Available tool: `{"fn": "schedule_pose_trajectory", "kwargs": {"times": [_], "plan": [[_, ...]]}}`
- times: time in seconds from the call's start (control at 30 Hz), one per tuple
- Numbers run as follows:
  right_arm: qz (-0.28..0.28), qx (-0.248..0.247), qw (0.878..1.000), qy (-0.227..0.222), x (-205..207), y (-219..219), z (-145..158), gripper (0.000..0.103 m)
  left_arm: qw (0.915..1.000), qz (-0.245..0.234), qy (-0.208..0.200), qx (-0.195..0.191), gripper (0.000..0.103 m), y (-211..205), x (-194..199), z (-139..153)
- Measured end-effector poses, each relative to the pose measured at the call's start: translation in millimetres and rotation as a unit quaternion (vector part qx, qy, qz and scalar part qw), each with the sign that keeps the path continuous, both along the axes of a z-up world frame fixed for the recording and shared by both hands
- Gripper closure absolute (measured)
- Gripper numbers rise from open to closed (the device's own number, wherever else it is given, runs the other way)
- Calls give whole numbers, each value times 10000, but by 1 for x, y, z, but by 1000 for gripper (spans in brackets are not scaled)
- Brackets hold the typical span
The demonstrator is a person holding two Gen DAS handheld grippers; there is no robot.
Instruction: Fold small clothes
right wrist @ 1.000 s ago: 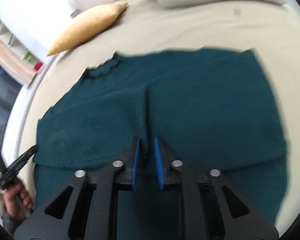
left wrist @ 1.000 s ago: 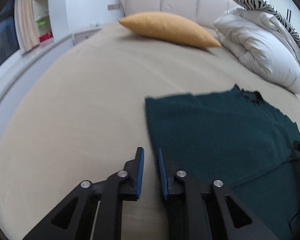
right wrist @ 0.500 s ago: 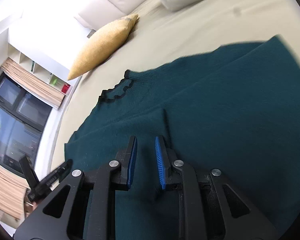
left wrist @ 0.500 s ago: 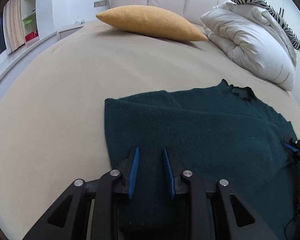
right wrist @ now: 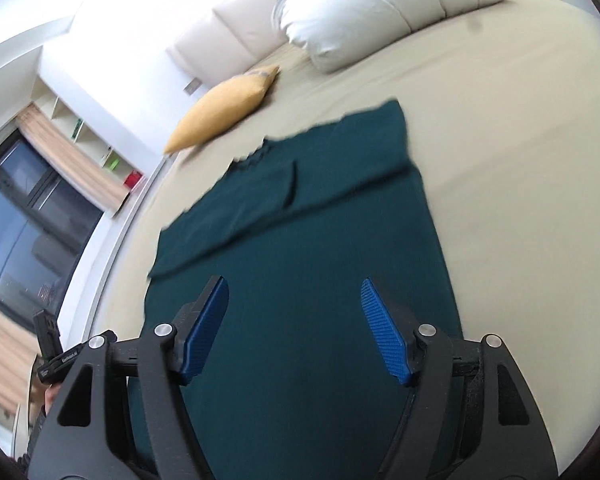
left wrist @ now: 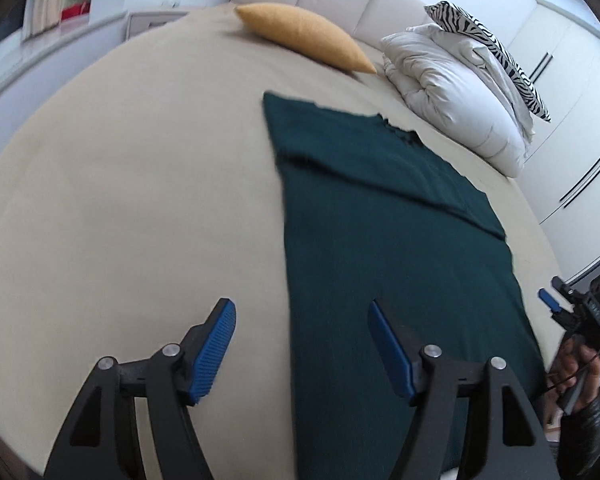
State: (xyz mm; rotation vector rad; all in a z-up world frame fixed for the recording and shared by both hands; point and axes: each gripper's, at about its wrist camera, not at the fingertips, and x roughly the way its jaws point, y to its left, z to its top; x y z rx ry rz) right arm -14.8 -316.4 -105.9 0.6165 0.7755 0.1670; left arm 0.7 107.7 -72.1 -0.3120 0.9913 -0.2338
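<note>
A dark green knitted sweater (left wrist: 388,240) lies flat on the beige bed, its sleeves folded across the chest; in the right wrist view the sweater (right wrist: 300,280) fills the middle. My left gripper (left wrist: 300,308) hovers over the sweater's near left edge, jaws opening wide with nothing pressed between the pads. My right gripper (right wrist: 294,284) hangs over the sweater's lower body, jaws opening too, holding nothing. In the left wrist view the right gripper (left wrist: 556,304) shows at the far right edge with a hand on it.
A mustard cushion (left wrist: 304,36) lies at the bed's head, with a white duvet (left wrist: 456,96) and a zebra-print pillow (left wrist: 488,44) beside it. Bare beige sheet (left wrist: 132,200) spreads left of the sweater. A window with curtains (right wrist: 28,208) stands beyond the bed's edge.
Both grippers have pulled back toward the sweater's near end and their jaws have spread from nearly closed to wide. The sweater now lies farther ahead of them, and the views are blurred.
</note>
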Motion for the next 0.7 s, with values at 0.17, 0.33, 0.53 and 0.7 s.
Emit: {"fn": "schedule_pose_trajectory", "kwargs": {"times": [0.17,0.33,0.53,0.7], "plan": [[143,-52,9995,274,-57,4,-14,35,9973,-131,609,-379,32,-7,-54,-27],[-90,200,9991,375,-98,-18,-18,35,9938,-128,778,-783,33,-8,-80,-36],[-228,353,9977,535,-128,-34,-25,36,9856,-326,1148,-1196,38,-6,-85,-49],[-272,544,9958,691,-138,-42,-32,37,9790,-172,1291,-1570,56,4,-87,-55]]}}
